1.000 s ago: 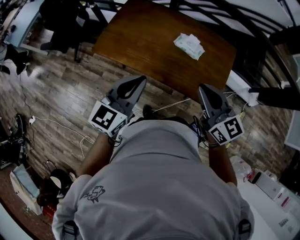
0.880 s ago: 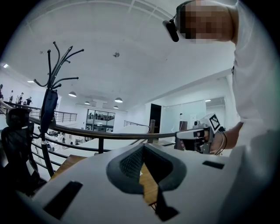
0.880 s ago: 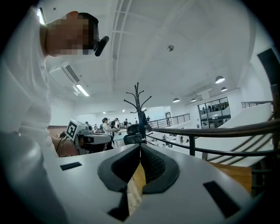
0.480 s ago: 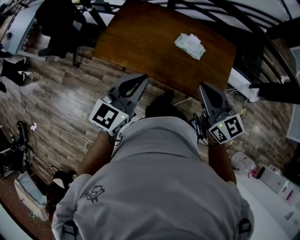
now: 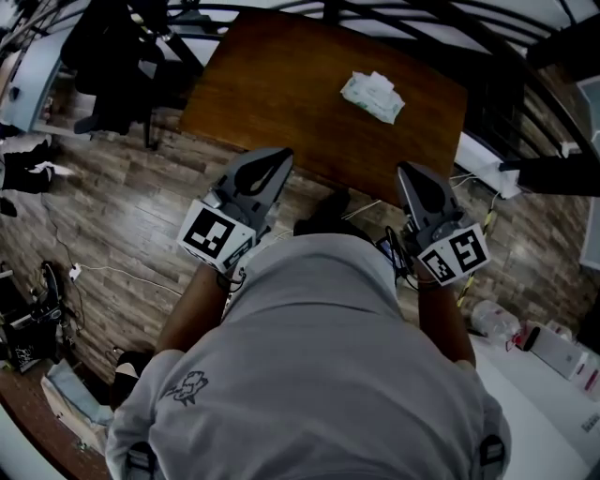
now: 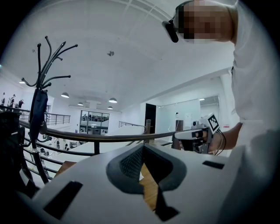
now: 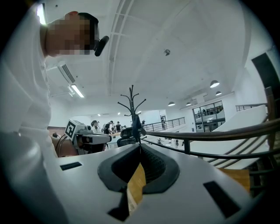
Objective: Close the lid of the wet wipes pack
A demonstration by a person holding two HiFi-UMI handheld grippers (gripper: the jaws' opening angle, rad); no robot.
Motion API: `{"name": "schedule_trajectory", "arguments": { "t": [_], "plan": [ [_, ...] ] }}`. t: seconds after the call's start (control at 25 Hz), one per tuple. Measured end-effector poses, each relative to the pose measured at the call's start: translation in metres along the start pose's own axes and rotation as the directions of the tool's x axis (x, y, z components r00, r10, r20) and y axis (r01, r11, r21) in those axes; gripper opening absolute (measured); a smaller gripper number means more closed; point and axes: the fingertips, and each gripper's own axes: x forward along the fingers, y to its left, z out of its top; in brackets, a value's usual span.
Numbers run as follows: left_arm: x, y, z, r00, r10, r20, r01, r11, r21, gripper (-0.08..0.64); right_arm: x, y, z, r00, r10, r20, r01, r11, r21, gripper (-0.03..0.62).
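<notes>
Ahead, wet wipes pack (image 5: 373, 97) on wooden table (image 5: 277, 94) (print unreadably small).

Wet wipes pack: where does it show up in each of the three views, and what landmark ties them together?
Head view: the wet wipes pack lies on the wooden table, upper right of centre.
Left gripper view: not in it.
Right gripper view: not in it.
Shared landmark: the dark railing, beyond the table in the head view, crosses mid-picture in the left gripper view and the right gripper view.
</notes>
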Motion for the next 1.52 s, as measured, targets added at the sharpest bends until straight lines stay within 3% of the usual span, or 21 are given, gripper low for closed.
{"name": "schedule_trajectory", "arguments": {
  "t": [0.52,1.12,1.52],
  "plan": [
    [0.081,0.021,0.007,0.996,-0.084,-0.014,0.084,0.996,0.001,0.014,0.007,-0.071,0.006,0.997,-0.074,-0.002,0.074,0.997,0.022,0.034],
    [0.211,0.052,0.002,0.983,-0.173,-0.061,0.17,0.984,-0.043,0.012,0.018,-0.185,0.012,0.986,-0.164,-0.017,0.164,0.985,0.046,0.034],
    [0.25,0.054,0.006,0.965,-0.248,-0.084,0.246,0.969,-0.027,0.014,0.01,-0.22,0.022,0.967,-0.253,0.005,0.253,0.967,0.043,0.034]
  ]
}}
